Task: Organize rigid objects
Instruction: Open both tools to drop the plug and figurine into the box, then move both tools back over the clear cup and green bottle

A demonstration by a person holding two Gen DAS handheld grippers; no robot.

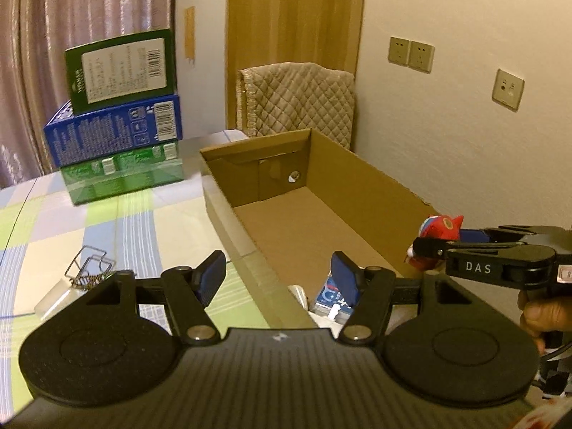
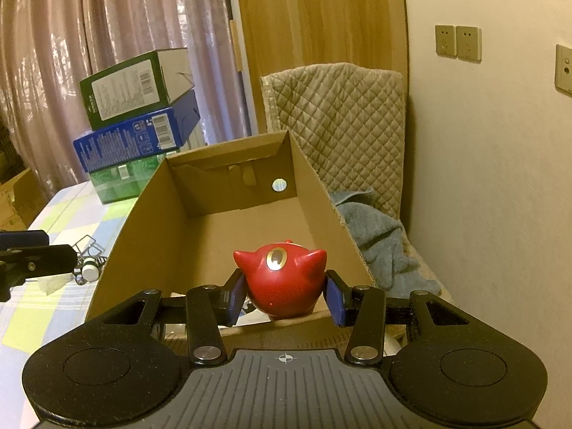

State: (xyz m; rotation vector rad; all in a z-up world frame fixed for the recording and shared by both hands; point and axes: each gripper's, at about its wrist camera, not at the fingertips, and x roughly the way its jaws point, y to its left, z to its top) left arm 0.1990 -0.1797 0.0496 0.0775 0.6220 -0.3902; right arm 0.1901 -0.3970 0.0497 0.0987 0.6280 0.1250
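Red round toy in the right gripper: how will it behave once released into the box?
The red toy looks hard and glossy, so probably rigid and a bit slippery against the blue pads. Its ball-like body suggests it may roll on the flat floor of the cardboard box. The small horns might stop the roll.

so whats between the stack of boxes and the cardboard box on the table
Nothing: in the left wrist view, only bare checked tablecloth lies between the stack of boxes and the cardboard box. The wire clips sit nearer the camera, outside that gap.
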